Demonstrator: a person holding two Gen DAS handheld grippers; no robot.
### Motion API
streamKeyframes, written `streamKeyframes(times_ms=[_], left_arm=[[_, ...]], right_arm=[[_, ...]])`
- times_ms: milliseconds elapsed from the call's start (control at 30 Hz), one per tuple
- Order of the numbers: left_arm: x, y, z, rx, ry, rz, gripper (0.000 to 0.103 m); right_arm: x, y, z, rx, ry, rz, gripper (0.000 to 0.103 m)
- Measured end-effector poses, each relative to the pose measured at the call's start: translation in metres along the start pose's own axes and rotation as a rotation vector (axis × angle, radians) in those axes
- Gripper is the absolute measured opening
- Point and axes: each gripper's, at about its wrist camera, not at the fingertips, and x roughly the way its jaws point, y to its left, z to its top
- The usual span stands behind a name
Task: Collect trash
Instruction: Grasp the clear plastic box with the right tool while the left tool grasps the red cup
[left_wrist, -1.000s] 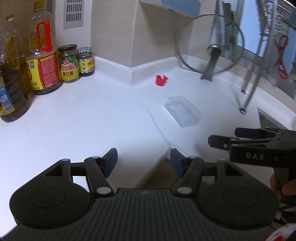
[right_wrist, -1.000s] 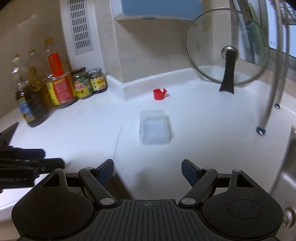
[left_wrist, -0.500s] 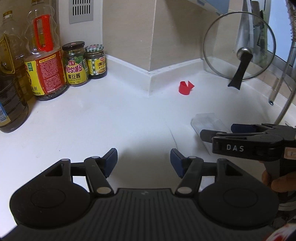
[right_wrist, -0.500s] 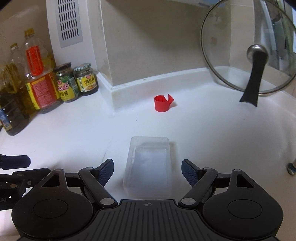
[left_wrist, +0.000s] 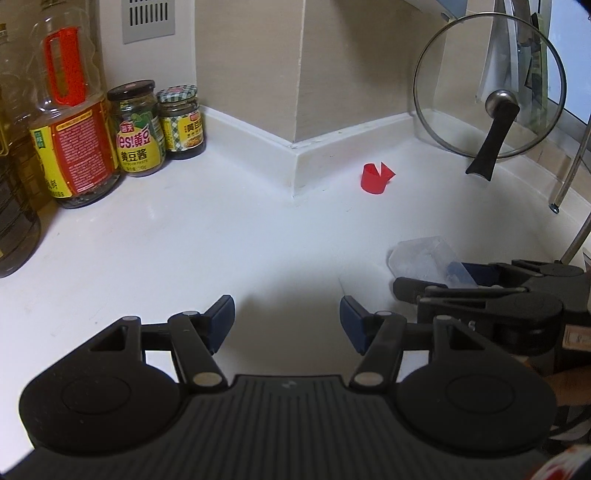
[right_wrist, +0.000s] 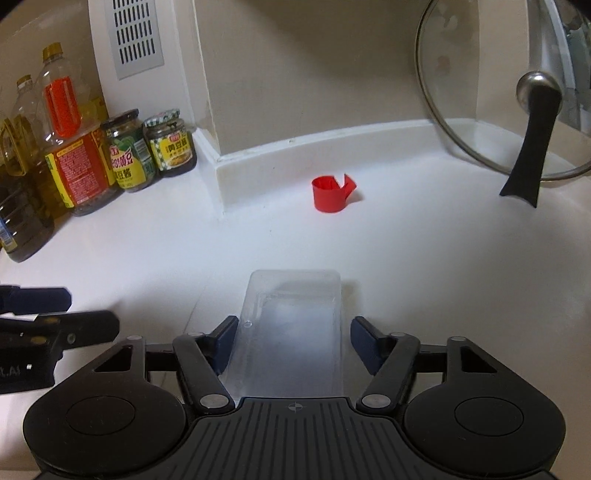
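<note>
White countertop (right_wrist: 424, 266): carries all items. Glass pot lid (right_wrist: 491, 92) leans against the back wall at right. Oil bottles (right_wrist: 70, 147) and two sauce jars (right_wrist: 147, 147) stand at left. Clear plastic tray (right_wrist: 291, 325) lies between the right gripper's (right_wrist: 291, 341) jaws, which are closing; left pad touches its side, right pad stands just off. Left gripper (left_wrist: 286, 319): jaws apart, nothing between them. Red paper scrap (right_wrist: 330, 194) sits near the wall corner.

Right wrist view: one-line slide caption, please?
Right gripper jaws closing around clear plastic tray on white counter.
</note>
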Motion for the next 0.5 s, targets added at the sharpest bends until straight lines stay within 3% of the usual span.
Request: streamKeyframes(times_ms=[200, 500], left_arm=[[0.012, -0.012, 0.009, 0.019, -0.002, -0.011, 0.06], [0.05, -0.057, 0.04, 0.109, -0.026, -0.06, 0.059]], right_arm=[[-0.005, -0.014, 0.006, -0.002, -0.036, 0.002, 0.059], [-0.013, -0.081, 0.031, 0.085, -0.09, -0.063, 0.059]])
